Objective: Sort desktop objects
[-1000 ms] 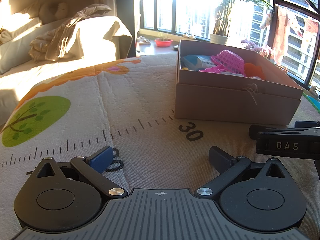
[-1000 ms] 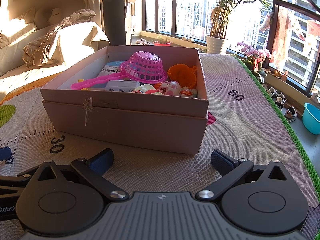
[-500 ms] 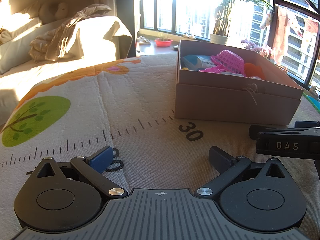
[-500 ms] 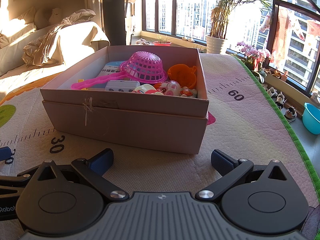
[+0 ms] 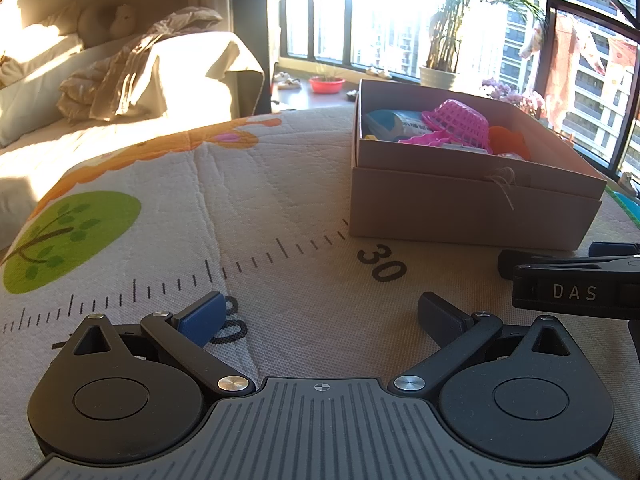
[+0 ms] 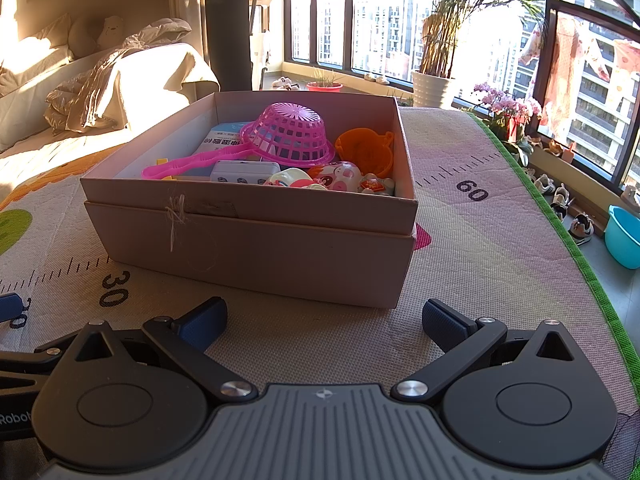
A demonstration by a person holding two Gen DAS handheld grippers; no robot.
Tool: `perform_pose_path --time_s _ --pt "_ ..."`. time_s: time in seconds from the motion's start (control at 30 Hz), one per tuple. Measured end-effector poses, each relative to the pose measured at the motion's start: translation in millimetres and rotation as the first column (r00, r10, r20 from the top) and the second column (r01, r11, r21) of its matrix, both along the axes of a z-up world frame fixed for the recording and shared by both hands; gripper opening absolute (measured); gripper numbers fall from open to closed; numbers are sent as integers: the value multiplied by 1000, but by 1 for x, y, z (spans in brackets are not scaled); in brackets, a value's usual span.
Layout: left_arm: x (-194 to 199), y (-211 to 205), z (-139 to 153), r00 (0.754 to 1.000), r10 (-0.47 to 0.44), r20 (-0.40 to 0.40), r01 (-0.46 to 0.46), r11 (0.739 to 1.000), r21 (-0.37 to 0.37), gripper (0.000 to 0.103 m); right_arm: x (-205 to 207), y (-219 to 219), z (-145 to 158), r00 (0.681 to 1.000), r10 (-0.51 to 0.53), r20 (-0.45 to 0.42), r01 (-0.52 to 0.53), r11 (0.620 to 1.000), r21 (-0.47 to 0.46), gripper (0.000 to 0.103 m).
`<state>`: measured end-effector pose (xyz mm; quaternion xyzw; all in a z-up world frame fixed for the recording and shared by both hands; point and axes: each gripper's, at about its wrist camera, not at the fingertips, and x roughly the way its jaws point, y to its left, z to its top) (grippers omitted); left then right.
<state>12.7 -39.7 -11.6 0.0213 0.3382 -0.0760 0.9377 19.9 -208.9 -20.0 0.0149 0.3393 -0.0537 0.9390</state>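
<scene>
Before the cardboard box [image 6: 256, 256], both left tongs [image 5: 320, 316] and right tongs [image 6: 324, 316] are resting apart, empty; reaching over its near wall is looking wise.

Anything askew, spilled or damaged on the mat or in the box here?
Nothing spilled or broken. The pink strainer lies upside down on the other toys in the cardboard box, and frayed string dangles from the box's front rim. Both the left gripper and right gripper are open and empty.
</scene>
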Motion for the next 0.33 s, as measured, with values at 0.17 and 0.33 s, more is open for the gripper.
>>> perform_pose_path --time_s 0.17,0.33 --pt "0 -3 2 999 24 -26 -24 1000 13 103 1 1 0 1000 0 0 0 1000 1 103" --pt "-1 -2 2 999 32 -22 -32 999 16 103 1 1 0 1000 0 0 0 1000 0 103"
